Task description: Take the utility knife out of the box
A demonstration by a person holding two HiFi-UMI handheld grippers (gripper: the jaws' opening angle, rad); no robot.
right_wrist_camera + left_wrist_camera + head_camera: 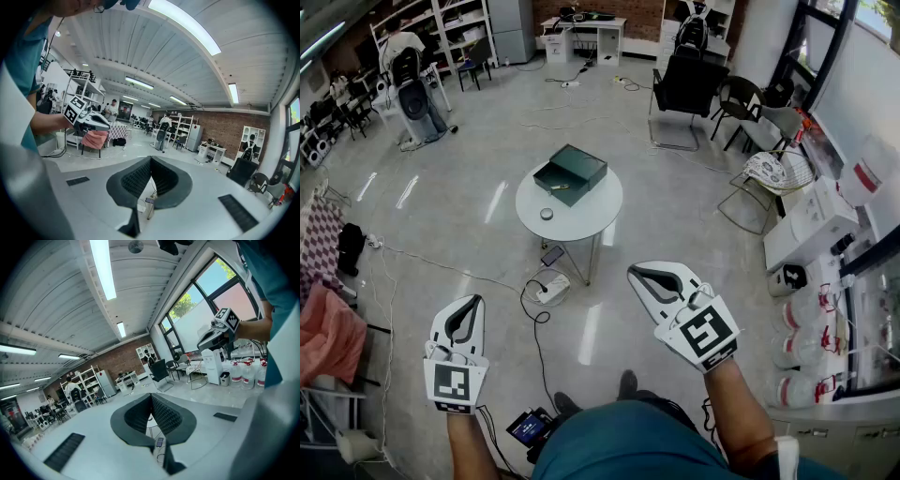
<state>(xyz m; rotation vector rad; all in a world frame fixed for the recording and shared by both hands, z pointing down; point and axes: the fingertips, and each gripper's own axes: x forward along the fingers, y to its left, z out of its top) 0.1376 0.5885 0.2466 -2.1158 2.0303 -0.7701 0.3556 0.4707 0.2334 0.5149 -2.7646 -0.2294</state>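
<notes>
Both claws are out in front of the person and neither has anything in it. The left claw (475, 301) has its jaws pressed together, tips meeting, nothing between them. Same on the right claw (634, 272): jaws closed tight, empty.

The work is well ahead of them. There's a round table (581, 228) out in the middle of the floor with the green box (572, 173) sitting open on its far side. The knife (559, 187) is that small yellowish sliver inside the box, near the front edge. It looks to lie crosswise to the person's line of sight, left to right, though it's too small from here to be sure.

Both claws are well apart from the table and aimed roughly forward with a slight downward tilt. The box is straight ahead between them. I'd say the right claw is the nearer one, since it's pushed further forward and angled in toward the table.

Whichever claw goes in will need to open first, and a crosswise knife calls for jaws closing across its narrow width.
</notes>
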